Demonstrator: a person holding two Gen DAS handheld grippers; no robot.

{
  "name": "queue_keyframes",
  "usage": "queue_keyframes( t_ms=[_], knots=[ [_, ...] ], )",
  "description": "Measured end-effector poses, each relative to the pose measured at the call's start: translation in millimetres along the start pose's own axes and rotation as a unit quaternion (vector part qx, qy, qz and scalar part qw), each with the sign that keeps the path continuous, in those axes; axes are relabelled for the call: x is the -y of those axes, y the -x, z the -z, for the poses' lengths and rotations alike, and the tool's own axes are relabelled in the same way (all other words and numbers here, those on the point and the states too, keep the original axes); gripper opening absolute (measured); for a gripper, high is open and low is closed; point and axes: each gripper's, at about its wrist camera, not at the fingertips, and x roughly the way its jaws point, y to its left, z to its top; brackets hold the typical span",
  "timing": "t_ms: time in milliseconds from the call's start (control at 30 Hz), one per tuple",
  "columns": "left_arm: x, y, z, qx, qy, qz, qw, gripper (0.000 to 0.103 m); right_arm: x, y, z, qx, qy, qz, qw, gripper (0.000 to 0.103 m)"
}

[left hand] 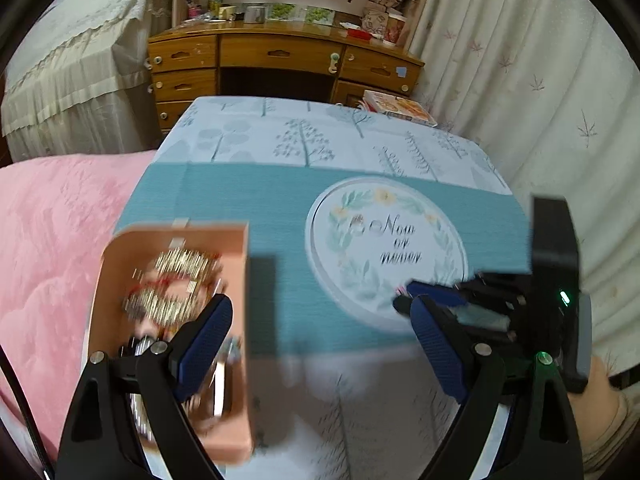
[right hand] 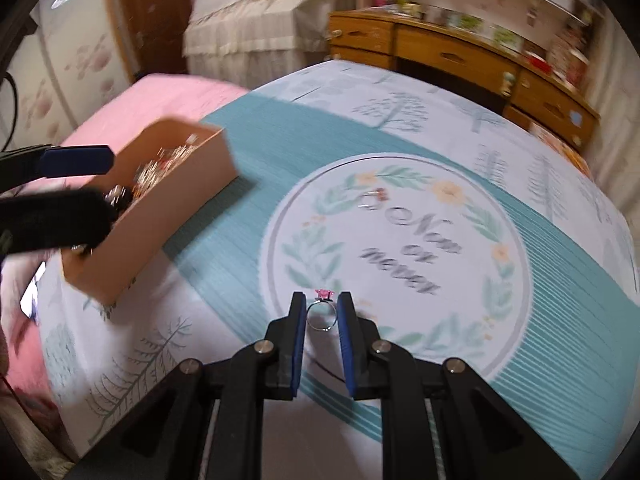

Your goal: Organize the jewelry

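A pink cardboard box full of gold and silver jewelry sits at the table's left; it also shows in the right wrist view. My left gripper is open, its left finger over the box. My right gripper is shut on a silver ring with a pink flower, just above the cloth's round print; it shows in the left wrist view. Another ring and a small oval piece lie on the print.
The table wears a white and teal tree-print cloth. A pink quilted bed lies left. A wooden desk with drawers stands behind, and curtains hang at right. A book stack sits past the far edge.
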Motion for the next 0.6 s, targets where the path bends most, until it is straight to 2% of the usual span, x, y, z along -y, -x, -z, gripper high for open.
queue_keyframes(
  t_ms=[133, 233, 367, 433, 500, 600],
  knots=[
    [15, -26, -43, -0.016, -0.007, 0.004, 0.9998, 0.089, 28, 20, -2, 0.018, -0.073, 0.006, 0.997, 0.016],
    [34, -51, -66, -0.027, -0.035, 0.008, 0.9990, 0.089, 45, 36, 0, 0.034, -0.112, 0.005, 0.993, 0.016],
    [52, -91, -80, -0.047, -0.068, 0.000, 0.9966, 0.077, 53, 54, 3, 0.052, -0.139, -0.006, 0.989, 0.016],
    [55, -109, -80, -0.061, -0.064, 0.015, 0.9960, 0.071, 54, 57, 2, 0.061, -0.141, -0.009, 0.988, 0.016],
    [56, -121, -78, -0.067, -0.062, 0.026, 0.9955, 0.061, 53, 60, 3, 0.066, -0.142, -0.012, 0.988, 0.016],
    [58, -134, -72, -0.069, -0.062, 0.038, 0.9949, 0.056, 55, 61, 4, 0.070, -0.146, -0.020, 0.987, 0.016]
  ],
)
